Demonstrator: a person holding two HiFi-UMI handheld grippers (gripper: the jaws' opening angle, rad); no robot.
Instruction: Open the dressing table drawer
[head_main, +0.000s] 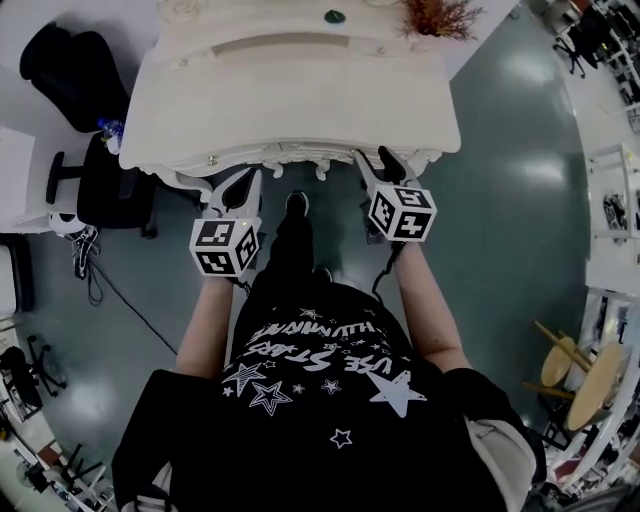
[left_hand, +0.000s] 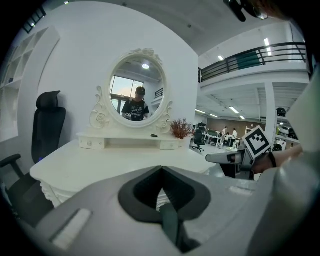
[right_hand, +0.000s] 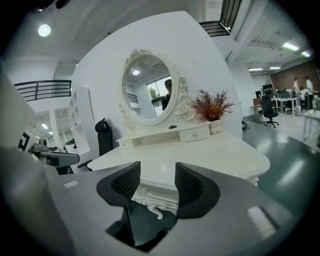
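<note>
Head view: drawer front (head_main: 300, 152) mostly hidden under tabletop (head_main: 290, 100), mirror (head_main: 185, 9) cut off at top, shelf obj (head_main: 334, 16) too small to ID

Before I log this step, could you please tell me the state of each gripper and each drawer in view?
left gripper: shut, jaws together on nothing.
right gripper: open, nothing between its jaws.
dressing table drawer: closed, not yet gripped.
small shelf drawer: closed.

dressing table (head_main: 300, 100) 1 | mirror (right_hand: 148, 87) 1 | plant (right_hand: 211, 107) 1 | grippers (head_main: 237, 185) (head_main: 375, 162) 2
</note>
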